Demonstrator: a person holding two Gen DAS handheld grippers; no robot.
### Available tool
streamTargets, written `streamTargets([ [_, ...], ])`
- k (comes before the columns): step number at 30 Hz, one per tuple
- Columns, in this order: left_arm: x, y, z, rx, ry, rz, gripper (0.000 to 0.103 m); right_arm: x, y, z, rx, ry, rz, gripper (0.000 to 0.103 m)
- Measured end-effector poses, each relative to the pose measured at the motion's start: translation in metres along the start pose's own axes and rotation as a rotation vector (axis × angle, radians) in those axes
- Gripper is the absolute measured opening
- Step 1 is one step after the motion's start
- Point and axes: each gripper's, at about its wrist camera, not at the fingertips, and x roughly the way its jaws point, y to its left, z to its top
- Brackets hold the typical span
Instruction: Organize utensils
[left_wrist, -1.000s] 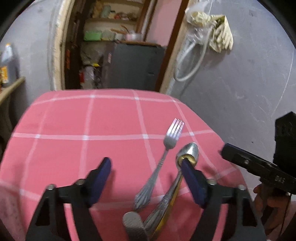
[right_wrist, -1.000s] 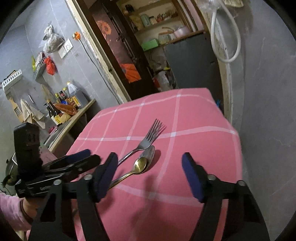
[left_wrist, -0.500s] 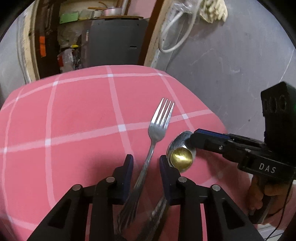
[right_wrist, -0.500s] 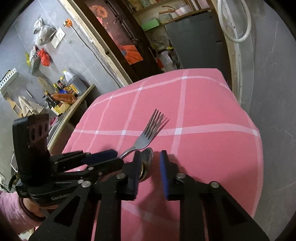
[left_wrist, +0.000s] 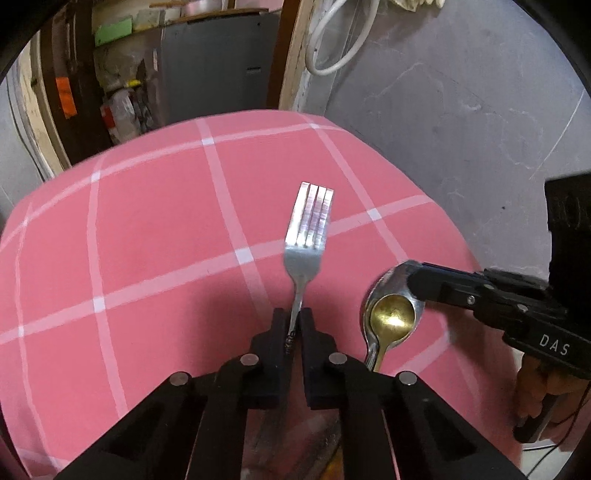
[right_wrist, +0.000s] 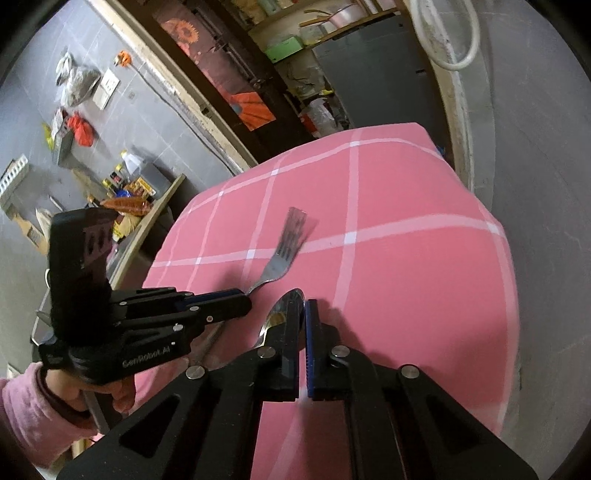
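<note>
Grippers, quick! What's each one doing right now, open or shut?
Left gripper: fingers shut on the fork.
Right gripper: fingers shut on the silver spoon, at the bowl's rim.

A surface covered by a pink cloth (left_wrist: 155, 236) with a white grid of lines is seen across the middle of both views; a silver spoon (left_wrist: 380, 291) is laid on it at the lower right of the left wrist view, with a gold spoon (left_wrist: 392, 318) nested in its bowl; a blurred fork (left_wrist: 308, 236) is seen at the centre; whether it touches the cloth cannot be told.
</note>
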Motion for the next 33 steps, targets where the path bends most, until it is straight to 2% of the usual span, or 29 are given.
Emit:
streamTargets([
  [6,-0.010,0.011,-0.021,-0.151,0.011,-0.085,0.006,-0.031,0.004,-0.016,0.040,-0.051,-0.017,0.002],
  [15,-0.050,0.006,-0.066,-0.241,-0.049,-0.148,0.005,-0.095,0.044,-0.030,-0.075,-0.170,-0.128,0.002],
  [24,-0.107,-0.004,-0.098,-0.238,-0.221,-0.190,0.005,-0.161,0.096,-0.021,-0.206,-0.315,-0.248,0.002],
  [28,-0.137,-0.001,-0.104,-0.243,-0.309,-0.207,0.005,-0.181,0.120,-0.018,-0.262,-0.353,-0.307,0.002],
  [33,-0.180,0.004,-0.110,-0.227,-0.435,-0.203,0.005,-0.205,0.146,-0.016,-0.281,-0.398,-0.307,0.001],
])
